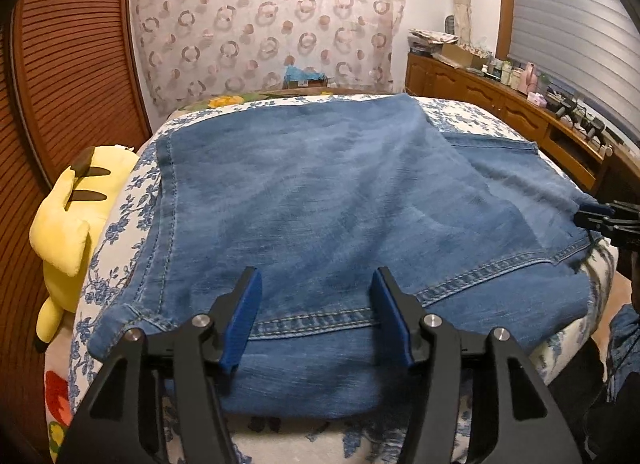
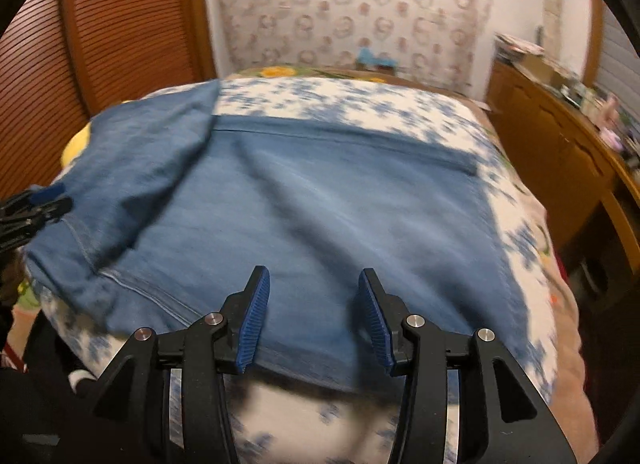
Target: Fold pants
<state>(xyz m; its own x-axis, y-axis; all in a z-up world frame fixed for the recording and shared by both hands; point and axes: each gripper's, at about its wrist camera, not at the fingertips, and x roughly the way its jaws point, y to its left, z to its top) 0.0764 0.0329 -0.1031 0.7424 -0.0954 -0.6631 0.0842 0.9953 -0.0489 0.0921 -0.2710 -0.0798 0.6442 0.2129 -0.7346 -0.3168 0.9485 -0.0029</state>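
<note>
Pants (image 1: 320, 199) of faded blue denim lie spread over a bed covered by a white quilt with blue flowers (image 1: 124, 223), filling the middle of the left wrist view. One layer is folded over another: the upper panel runs from the upper centre down to a stitched seam in the lower middle of the frame, while a lower layer shows at the right, its hem near the upper right edge of the cloth.

In the left wrist view the left gripper (image 1: 316, 324) sits at the bottom centre with its jaws spread wide; the blue pads (image 1: 244, 320) stand over the seam, and nothing is held between them. At the right edge of that frame the right gripper (image 1: 600, 219) appears at the cloth's border, too small to show whether it touches the denim.

The right wrist view is blurred. There the right gripper (image 2: 314, 316) occupies the bottom centre, its jaws also wide apart and holding nothing, hanging over the near edge of the denim. The left gripper shows at the middle left edge of this frame, beside a raised fold.

A yellow plush toy (image 1: 72, 223) lies at the left of the bed, against a slatted wooden door (image 1: 60, 63). A wooden cabinet (image 1: 480, 95) runs along the upper right, and a curtain with ring patterns (image 1: 264, 19) hangs across the top.
</note>
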